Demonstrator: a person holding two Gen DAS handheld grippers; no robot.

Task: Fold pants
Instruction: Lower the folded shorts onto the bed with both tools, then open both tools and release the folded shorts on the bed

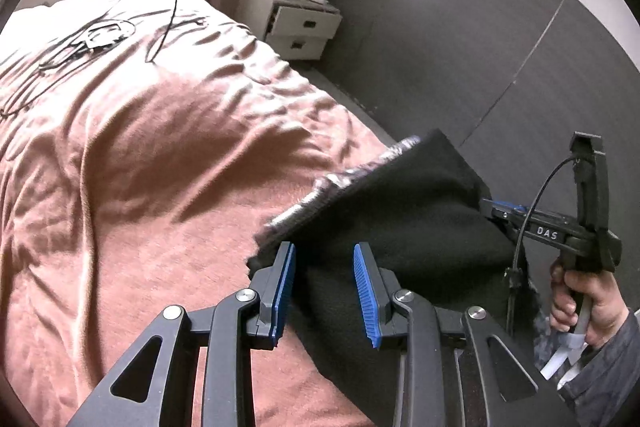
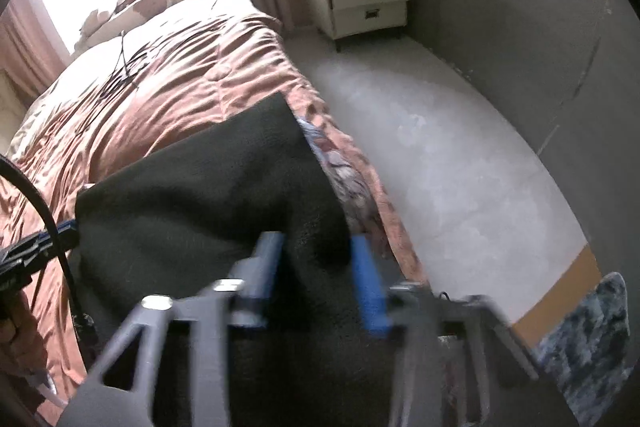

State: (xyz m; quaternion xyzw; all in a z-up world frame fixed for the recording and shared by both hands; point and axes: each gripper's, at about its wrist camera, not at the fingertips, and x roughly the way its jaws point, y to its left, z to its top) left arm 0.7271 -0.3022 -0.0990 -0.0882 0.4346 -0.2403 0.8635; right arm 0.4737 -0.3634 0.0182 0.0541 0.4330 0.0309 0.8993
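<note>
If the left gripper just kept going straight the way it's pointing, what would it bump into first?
Most likely the black pants. The fabric already lies between the left gripper's blue fingers and stretches ahead of them. Beyond it lies the pink bedspread, though depth is hard to judge in this view.

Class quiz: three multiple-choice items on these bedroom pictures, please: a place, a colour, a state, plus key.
1. Where is the white two-drawer nightstand? A on the bed; B on the floor by the grey wall; C under the window.
2. Claw pads colour? A red; B green; C blue.
3. The black fabric pants are: A lifted between left claw and right claw; B in a drawer; C on the floor.
Key: B, it stands beside the wall; C, blue ribbed strips; A, both claws pinch them above the pinkish-brown bedspread.
</note>
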